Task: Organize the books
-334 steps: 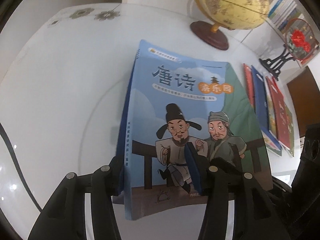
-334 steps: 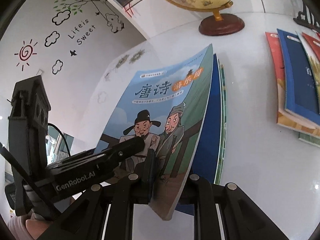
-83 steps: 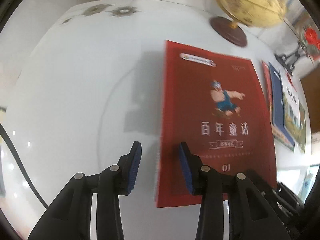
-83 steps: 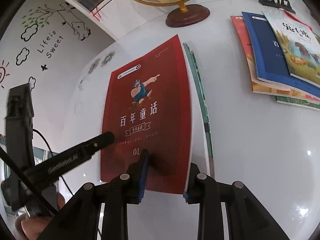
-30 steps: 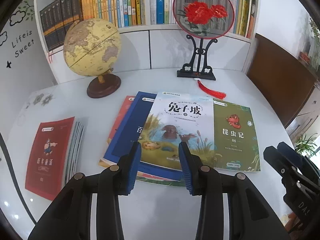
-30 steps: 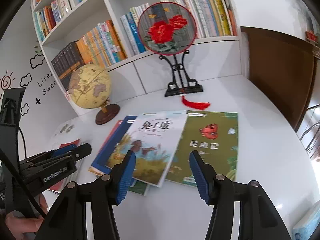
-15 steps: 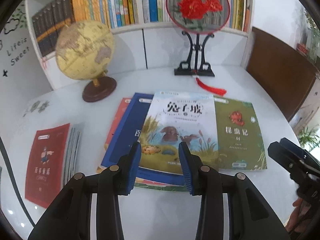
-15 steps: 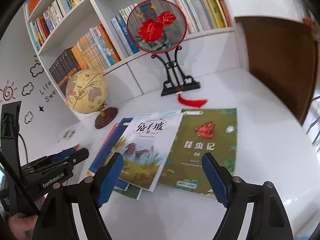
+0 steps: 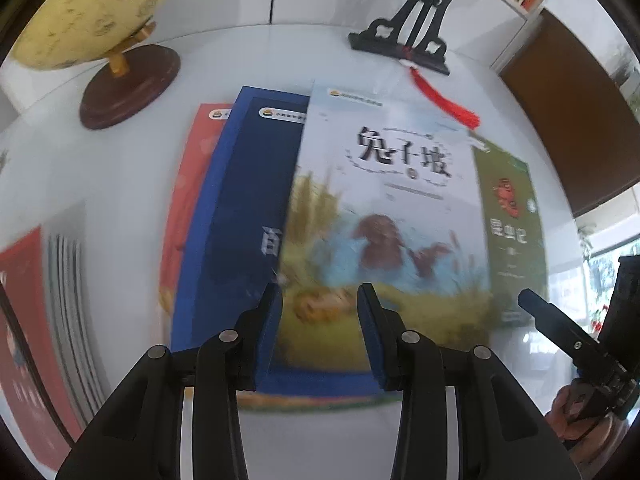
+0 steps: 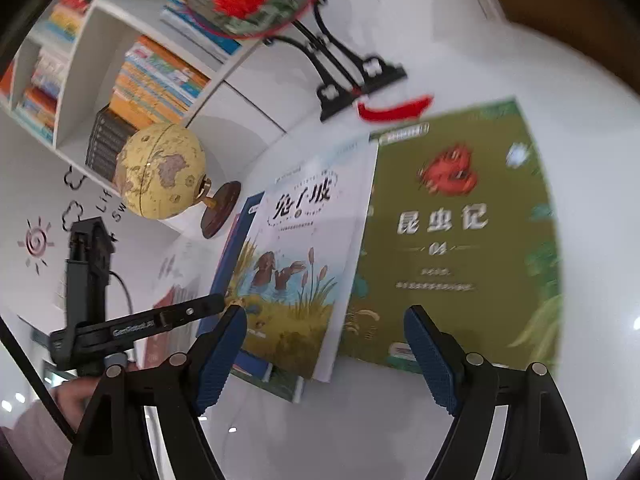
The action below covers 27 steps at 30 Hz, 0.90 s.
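Books are fanned flat on the bench [image 9: 120,184]; the white rabbit book [image 9: 384,216] tops them. My left gripper [image 9: 319,300] gapes at its near edge, my right gripper [image 10: 324,332] is spread wide over the green book [image 10: 460,236].

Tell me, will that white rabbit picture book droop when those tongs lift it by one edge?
Probably. The white rabbit picture book looks thin and soft-covered, so its free end would likely sag. It lies on the green insect book and the white table looks glossy, so it may slide first.
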### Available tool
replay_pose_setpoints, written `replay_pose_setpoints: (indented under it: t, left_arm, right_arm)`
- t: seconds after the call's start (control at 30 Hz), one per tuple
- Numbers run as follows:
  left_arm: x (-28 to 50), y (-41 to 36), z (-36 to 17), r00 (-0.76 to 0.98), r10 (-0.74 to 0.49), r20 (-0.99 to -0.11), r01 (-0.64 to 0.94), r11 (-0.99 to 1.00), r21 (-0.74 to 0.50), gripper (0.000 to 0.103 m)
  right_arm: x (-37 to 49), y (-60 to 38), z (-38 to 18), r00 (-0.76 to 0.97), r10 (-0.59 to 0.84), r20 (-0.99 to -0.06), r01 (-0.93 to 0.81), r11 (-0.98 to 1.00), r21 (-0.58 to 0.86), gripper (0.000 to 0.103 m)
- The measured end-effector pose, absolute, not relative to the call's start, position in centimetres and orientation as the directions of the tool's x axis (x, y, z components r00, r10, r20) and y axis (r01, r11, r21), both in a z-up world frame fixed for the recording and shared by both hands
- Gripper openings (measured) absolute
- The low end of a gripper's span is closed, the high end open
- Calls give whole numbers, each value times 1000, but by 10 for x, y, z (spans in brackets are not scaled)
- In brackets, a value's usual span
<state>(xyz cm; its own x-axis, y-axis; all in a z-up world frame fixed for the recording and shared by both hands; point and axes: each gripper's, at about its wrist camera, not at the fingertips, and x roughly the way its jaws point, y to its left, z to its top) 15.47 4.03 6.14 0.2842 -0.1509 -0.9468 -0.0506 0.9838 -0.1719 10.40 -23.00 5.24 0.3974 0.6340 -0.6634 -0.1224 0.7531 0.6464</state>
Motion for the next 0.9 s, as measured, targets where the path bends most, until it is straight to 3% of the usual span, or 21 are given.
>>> replay_pose_setpoints:
  t: [0.23, 0.3, 0.37, 0.43, 0.53, 0.63, 0.73, 0.9]
  left_arm:
    - [177, 53, 53, 260, -206, -943, 15, 978, -209, 40]
    - [180, 55, 53, 256, -269, -928, 26, 962, -272, 59]
    - [183, 53, 52, 253, -319, -913, 40, 947, -319, 67]
    - [183, 43, 52, 249, -349, -903, 97, 937, -336, 69]
    - [180, 32, 52, 246, -302, -921, 147, 951, -273, 69]
    - [180, 53, 56, 249, -414, -876, 79, 910, -408, 69]
    - [177, 71, 72, 317, -523, -791, 49, 842, -537, 69]
    - [185, 63, 87, 383, -567, -730, 66, 805, -590, 71]
  right_arm:
    - [120, -209, 31, 343, 678, -650, -102, 715, 692, 80]
    - [121, -206, 30, 353, 688, -634, -105, 702, 704, 80]
    - [124, -204, 27, 354, 704, -615, -106, 684, 722, 80]
    - [127, -200, 26, 345, 722, -600, -114, 667, 736, 80]
    - [132, -193, 26, 319, 733, -601, -141, 664, 734, 86]
    - [135, -195, 26, 297, 748, -594, -142, 649, 747, 84]
    - [135, -201, 25, 295, 750, -592, -144, 647, 749, 76]
    - [132, -205, 23, 302, 747, -593, -145, 650, 746, 70]
